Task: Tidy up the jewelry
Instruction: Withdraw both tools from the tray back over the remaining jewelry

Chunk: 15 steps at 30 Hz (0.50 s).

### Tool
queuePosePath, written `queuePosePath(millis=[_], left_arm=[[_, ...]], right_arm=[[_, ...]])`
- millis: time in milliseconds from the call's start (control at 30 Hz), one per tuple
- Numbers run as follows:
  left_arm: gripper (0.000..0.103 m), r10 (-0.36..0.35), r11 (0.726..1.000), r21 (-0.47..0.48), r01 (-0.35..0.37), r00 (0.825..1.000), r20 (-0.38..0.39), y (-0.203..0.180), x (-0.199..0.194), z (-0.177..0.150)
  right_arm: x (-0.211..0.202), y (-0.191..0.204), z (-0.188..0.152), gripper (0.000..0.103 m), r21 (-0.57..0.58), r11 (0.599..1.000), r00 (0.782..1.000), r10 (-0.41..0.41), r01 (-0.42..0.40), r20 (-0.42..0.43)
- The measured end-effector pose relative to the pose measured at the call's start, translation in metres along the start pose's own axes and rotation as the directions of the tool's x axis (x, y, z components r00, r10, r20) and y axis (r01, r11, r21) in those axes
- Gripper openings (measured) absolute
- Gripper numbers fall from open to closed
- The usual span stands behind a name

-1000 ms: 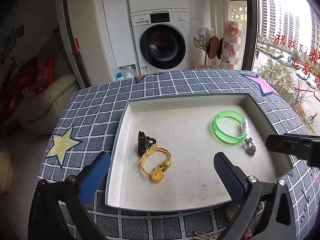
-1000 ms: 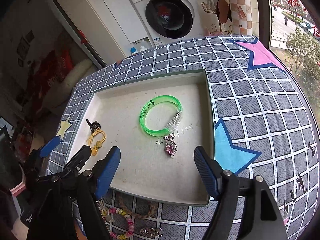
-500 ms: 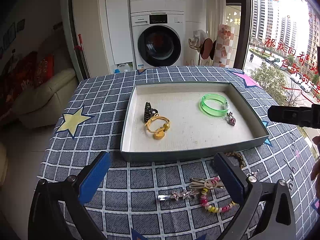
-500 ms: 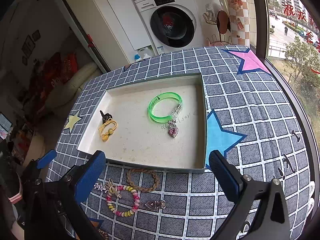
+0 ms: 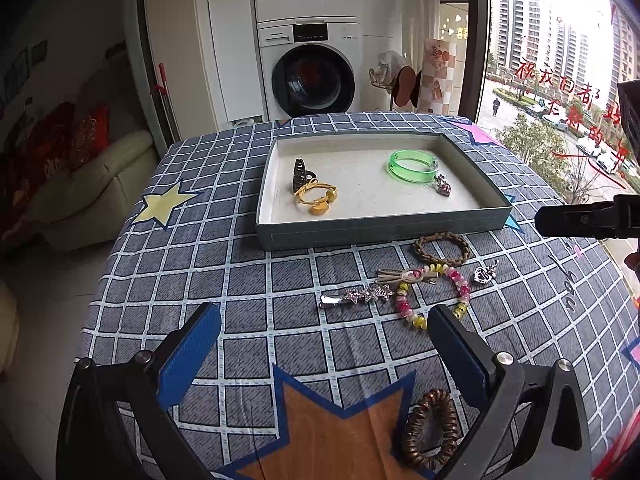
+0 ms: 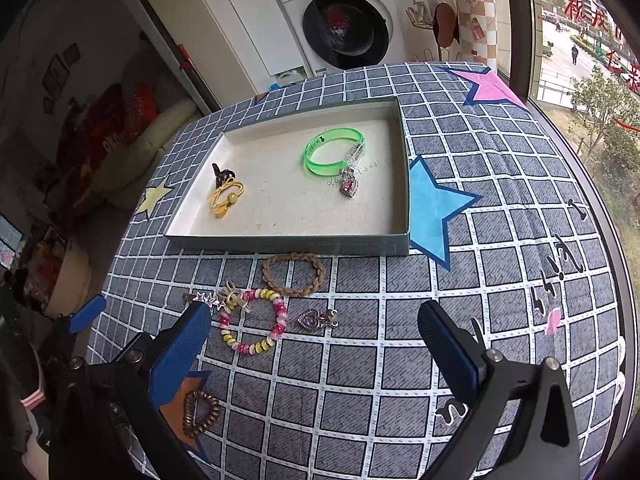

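Jaws wide apart, empty, on left gripper (image 5: 324,344) and right gripper (image 6: 314,330).

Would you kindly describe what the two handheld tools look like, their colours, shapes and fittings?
Both look alike. The left tool and the right tool each have two flat, wedge-shaped fingers faced with ribbed blue pads, mounted on angular black arms with silver screw heads at the joints. No cables, markings or sleeves are visible.
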State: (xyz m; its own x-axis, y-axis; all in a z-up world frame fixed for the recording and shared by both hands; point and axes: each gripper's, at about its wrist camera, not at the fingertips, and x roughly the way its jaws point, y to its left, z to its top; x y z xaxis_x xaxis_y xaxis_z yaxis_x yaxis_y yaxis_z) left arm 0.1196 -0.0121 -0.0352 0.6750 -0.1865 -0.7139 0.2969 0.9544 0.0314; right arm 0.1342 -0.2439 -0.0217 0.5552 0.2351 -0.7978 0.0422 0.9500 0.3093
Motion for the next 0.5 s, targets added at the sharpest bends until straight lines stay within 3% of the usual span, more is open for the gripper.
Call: queuePosePath(millis=[500], left_arm=[[0.103, -0.023, 0.999, -0.031, 0.022, 1.0, -0.021, 0.0, -0.02, -0.032]], right_arm=[[-0.011, 0.001, -0.039, 0.103, 0.001, 1.0, 0.999, -0.012, 0.012, -0.043]])
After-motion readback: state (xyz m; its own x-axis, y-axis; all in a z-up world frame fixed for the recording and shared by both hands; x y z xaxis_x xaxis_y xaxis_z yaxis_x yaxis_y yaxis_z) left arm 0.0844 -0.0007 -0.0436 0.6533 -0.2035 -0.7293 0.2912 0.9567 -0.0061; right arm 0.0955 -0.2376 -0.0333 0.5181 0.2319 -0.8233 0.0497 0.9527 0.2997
